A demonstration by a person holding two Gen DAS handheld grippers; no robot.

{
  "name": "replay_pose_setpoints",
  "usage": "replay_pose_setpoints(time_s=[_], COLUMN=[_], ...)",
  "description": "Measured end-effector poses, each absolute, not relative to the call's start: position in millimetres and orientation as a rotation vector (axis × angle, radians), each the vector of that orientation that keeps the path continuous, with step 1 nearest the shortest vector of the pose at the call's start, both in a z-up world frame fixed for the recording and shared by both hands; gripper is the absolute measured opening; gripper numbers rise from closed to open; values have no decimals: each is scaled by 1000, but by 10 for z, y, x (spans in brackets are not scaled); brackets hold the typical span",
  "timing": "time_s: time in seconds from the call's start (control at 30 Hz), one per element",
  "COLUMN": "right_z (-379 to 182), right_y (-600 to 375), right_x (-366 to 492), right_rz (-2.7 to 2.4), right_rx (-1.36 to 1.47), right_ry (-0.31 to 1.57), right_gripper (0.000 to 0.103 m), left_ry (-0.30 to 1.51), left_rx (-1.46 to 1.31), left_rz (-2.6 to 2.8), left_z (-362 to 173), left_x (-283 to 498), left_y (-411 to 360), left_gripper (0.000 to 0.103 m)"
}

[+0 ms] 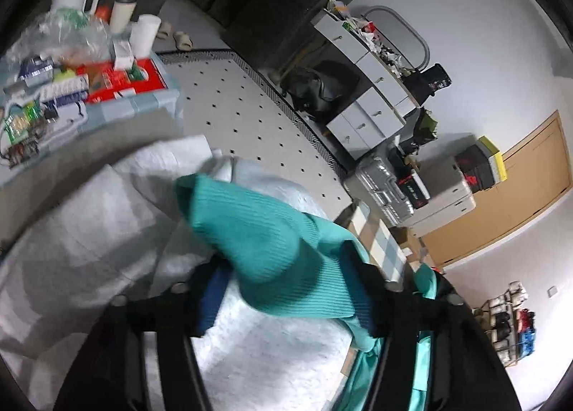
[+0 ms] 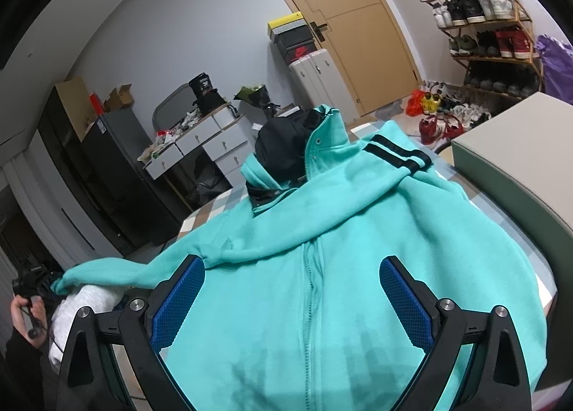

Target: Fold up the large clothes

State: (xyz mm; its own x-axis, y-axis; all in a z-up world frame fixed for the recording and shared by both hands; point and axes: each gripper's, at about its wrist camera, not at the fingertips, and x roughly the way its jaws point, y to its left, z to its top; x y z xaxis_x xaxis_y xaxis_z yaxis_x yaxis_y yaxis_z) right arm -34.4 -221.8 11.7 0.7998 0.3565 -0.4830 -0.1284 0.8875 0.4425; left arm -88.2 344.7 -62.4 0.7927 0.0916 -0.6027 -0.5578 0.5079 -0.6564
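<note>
Left gripper (image 1: 286, 289): jaws partly spread w/ the ribbed cuff (image 1: 265, 239) of the teal zip-front fleece hoodie (image 2: 322, 267) lying loosely between them, pads not visibly pressing. Right gripper (image 2: 292, 303): jaws spread wide, empty, hoodie body spread directly ahead and below. Risk: cuff may slip off the left claw before the sleeve fold, since the grip looks slack.

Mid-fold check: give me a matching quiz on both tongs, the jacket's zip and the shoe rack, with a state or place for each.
1 right tongs
2 left tongs
3 zip
4 shoe rack

A closed down the front
B right of the door
C open over the teal jacket
D teal sleeve between them

Pairs: 1-C, 2-D, 3-A, 4-B
</note>
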Motion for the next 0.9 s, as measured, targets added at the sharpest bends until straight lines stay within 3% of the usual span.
replay_pose_setpoints(time_s=[0.17, 0.23, 0.27, 0.33, 0.63, 0.9], right_z=[115, 110, 106, 103, 124, 183], right_y=[-2209, -2208, -2213, -2235, -2256, -2390], right_x=[-341, -337, -334, -332, -359, -435], right_rz=[267, 265, 263, 260, 272, 256], right_rx=[403, 403, 406, 412, 426, 475], right_ry=[590, 592, 593, 594, 587, 545], right_gripper=[99, 99, 99, 99, 99, 99], left_ry=[535, 531, 533, 518, 361, 310], left_rx=[-906, -895, -885, -848, -716, -499], left_rz=[409, 397, 388, 399, 313, 42], left_z=[-559, -540, -506, -415, 402, 1215], left_x=[-796, -774, -749, -730, -519, 146], left_y=[3345, 3319, 3310, 3274, 2775, 1215], left_gripper=[56, 29, 21, 16, 14, 14])
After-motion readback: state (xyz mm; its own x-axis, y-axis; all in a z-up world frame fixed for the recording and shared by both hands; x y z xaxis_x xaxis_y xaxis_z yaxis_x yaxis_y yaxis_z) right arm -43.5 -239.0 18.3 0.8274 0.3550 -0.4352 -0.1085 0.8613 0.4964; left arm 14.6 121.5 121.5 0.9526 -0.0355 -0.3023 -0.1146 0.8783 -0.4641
